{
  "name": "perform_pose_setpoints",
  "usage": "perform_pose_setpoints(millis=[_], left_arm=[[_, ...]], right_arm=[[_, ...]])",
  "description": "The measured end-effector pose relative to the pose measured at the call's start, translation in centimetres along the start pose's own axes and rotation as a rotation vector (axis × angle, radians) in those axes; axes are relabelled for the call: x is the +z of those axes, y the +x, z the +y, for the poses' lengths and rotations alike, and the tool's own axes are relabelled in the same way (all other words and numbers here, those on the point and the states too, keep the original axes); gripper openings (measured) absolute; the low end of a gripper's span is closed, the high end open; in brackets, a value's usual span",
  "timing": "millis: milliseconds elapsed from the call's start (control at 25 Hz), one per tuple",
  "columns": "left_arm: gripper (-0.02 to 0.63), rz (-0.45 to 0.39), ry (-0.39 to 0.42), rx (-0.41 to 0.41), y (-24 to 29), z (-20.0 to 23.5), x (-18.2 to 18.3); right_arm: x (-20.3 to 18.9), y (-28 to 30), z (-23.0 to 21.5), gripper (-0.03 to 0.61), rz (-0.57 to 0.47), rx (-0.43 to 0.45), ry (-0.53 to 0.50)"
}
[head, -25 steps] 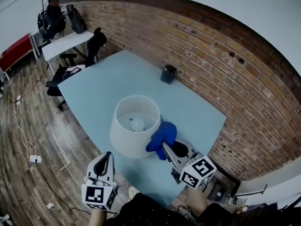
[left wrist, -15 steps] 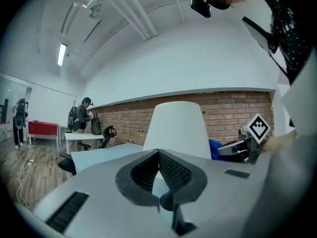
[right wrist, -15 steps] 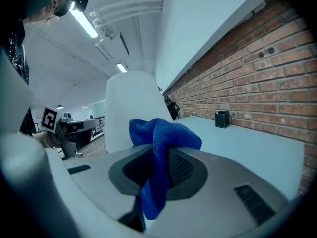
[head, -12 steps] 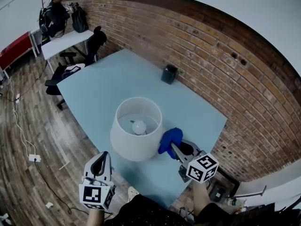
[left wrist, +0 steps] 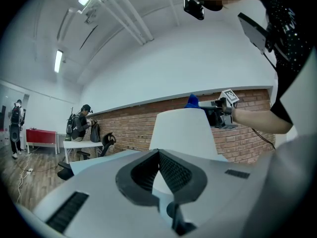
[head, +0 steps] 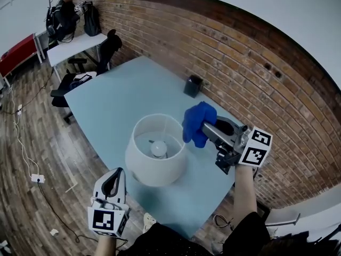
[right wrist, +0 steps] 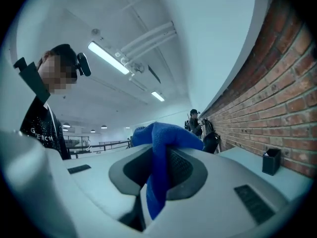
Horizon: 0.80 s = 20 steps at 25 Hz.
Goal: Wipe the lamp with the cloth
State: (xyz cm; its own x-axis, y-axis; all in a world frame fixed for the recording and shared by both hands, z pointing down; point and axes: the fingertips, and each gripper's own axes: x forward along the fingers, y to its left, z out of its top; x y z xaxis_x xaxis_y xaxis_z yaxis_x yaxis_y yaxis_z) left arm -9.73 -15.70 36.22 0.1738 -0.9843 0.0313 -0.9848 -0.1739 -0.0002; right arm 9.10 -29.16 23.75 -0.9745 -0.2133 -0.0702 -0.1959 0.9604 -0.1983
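The left claw hangs low off the near edge of the light blue surface, its jaws together on nothing. The white lamp stands upright on the surface, bulb showing inside the shade. The blue cloth sits by the shade's upper right rim, pinched in the closed right claw; whether they touch is unclear.

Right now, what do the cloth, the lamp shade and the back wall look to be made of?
The cloth looks like soft blue fabric, perhaps microfibre: it bunches and hangs limp. The lamp shade is smooth matte white, fabric or paper over a frame; I cannot tell which. The wall is bare red-brown brick with visible mortar lines.
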Motion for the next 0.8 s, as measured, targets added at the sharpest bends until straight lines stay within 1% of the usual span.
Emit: perform_pose_setpoints(millis=[120, 440, 560, 680, 800], left_arm=[[0.008, 0.005, -0.003, -0.002, 0.2, 0.2, -0.3], [0.008, 0.041, -0.009, 0.004, 1.1, 1.0, -1.5], [0.008, 0.059, -0.006, -0.006, 1.6, 1.1, -2.0], [0.008, 0.068, 0.013, -0.018, 2.3, 1.4, -2.5], [0.008, 0.068, 0.019, -0.025, 3.0, 1.8, -2.5]], right_arm=[[-2.1, 1.2, -1.7, 0.061, 0.061, -0.041, 0.014], [-7.7, 2.1, -5.1, 0.061, 0.092, -0.108, 0.153], [-9.7, 1.9, -6.2, 0.061, 0.123, -0.138, 0.172], [-11.6, 1.6, -7.1, 0.061, 0.153, -0.165, 0.192], [-13.6, 1.3, -8.0, 0.061, 0.205, -0.2, 0.19]])
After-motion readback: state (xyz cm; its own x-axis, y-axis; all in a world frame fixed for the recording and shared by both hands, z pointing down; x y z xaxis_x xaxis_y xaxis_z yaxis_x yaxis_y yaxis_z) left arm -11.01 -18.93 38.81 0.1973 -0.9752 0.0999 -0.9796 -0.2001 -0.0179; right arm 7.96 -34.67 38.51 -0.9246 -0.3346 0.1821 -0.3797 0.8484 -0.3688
